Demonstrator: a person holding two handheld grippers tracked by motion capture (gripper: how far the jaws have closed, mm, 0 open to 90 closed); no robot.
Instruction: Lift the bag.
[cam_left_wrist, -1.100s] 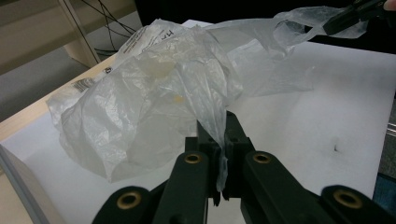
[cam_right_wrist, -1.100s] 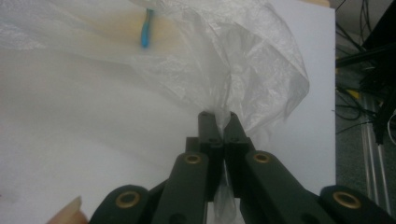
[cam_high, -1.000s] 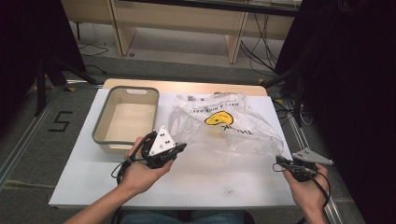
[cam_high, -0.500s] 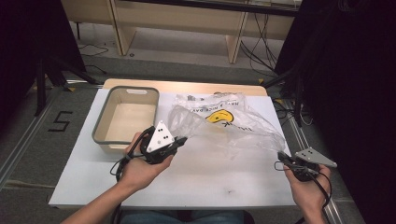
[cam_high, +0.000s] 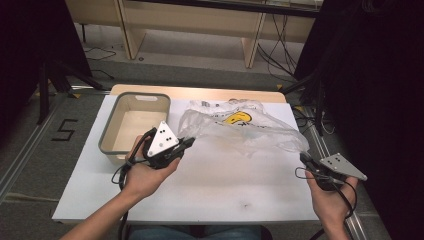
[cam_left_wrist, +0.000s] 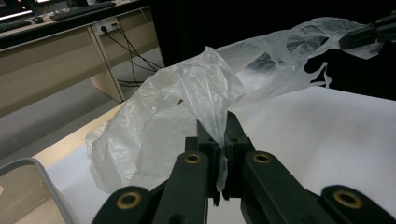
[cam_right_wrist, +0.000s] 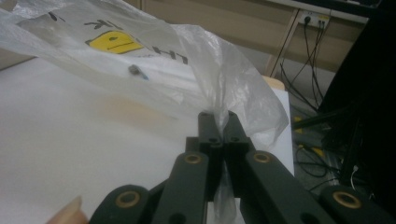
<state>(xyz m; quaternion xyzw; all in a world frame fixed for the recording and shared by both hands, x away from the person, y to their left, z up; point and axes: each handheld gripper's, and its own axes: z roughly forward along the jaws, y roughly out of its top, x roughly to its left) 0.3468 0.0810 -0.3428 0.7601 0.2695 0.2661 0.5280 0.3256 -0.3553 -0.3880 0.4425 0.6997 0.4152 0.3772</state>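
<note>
White table (cam_high: 210, 185): crinkled clear plastic bag (cam_high: 240, 127) stretched taut.

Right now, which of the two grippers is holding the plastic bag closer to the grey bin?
The left gripper: its jaws pinch the plastic bag right beside the grey bin; the right gripper holds the far corner.

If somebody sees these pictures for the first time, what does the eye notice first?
First, the clear plastic bag with a yellow smiley print, stretched across the middle of the white table. The left gripper pinches its left end and the right gripper its right end. An empty grey tub stands at the table's left.
</note>
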